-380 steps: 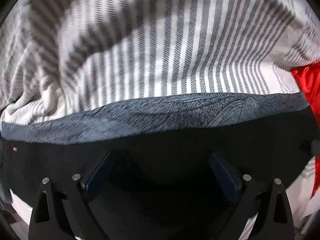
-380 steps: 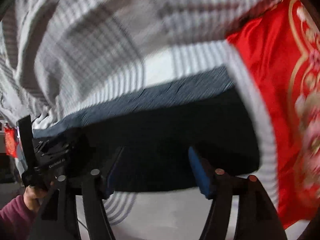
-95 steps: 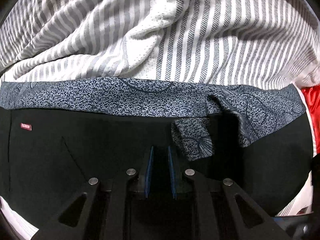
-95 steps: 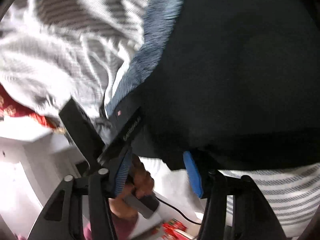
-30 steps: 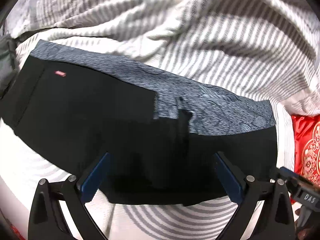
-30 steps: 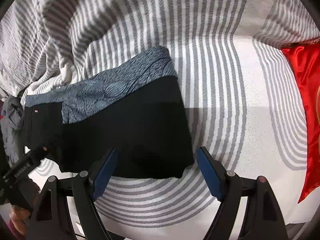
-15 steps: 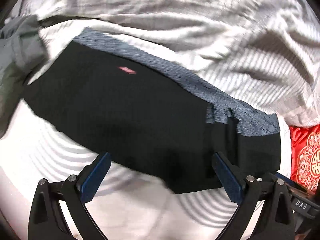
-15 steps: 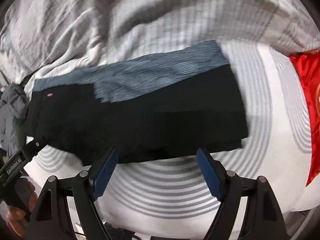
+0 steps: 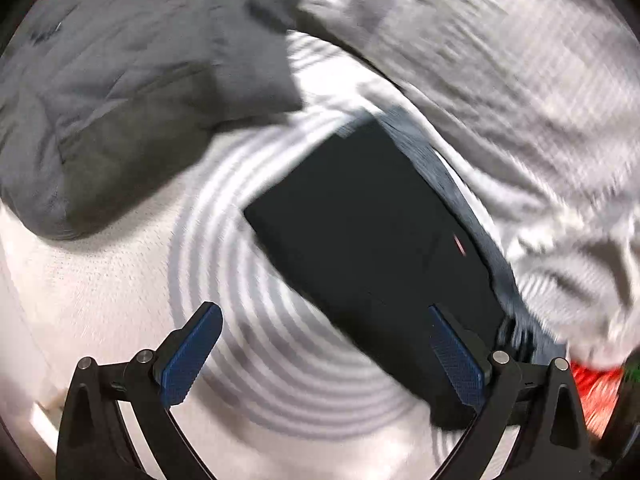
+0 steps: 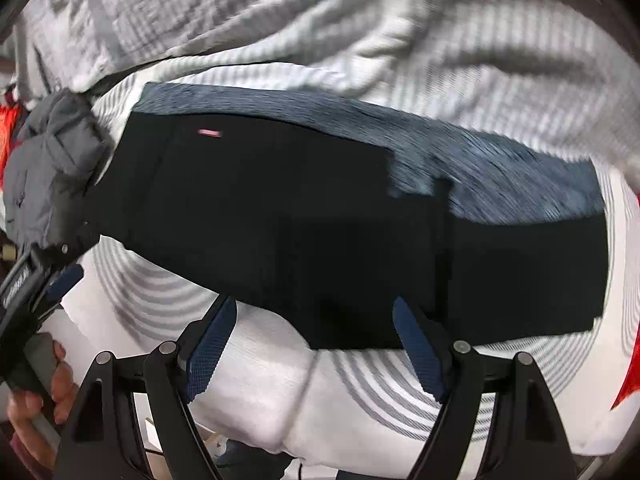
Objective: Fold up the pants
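Note:
The black pants (image 10: 320, 220) with a grey-blue patterned band lie folded flat on the striped bed sheet (image 10: 380, 380). They also show in the left wrist view (image 9: 368, 240), running toward the lower right. My right gripper (image 10: 316, 344) is open and empty just in front of the pants' near edge. My left gripper (image 9: 324, 356) is open and empty over the sheet, its right finger over the pants' edge. It also shows at the left of the right wrist view (image 10: 48, 280), beside the pants' left end.
A grey padded garment (image 9: 120, 100) lies at the pants' left end; it shows too in the right wrist view (image 10: 52, 160). A rumpled striped blanket (image 10: 320, 20) is bunched behind the pants. A red cloth (image 10: 628, 380) lies at the right.
Both grippers pulled back from the pants. The left one swung left, so the grey garment now fills its upper left view. The pants lie as before.

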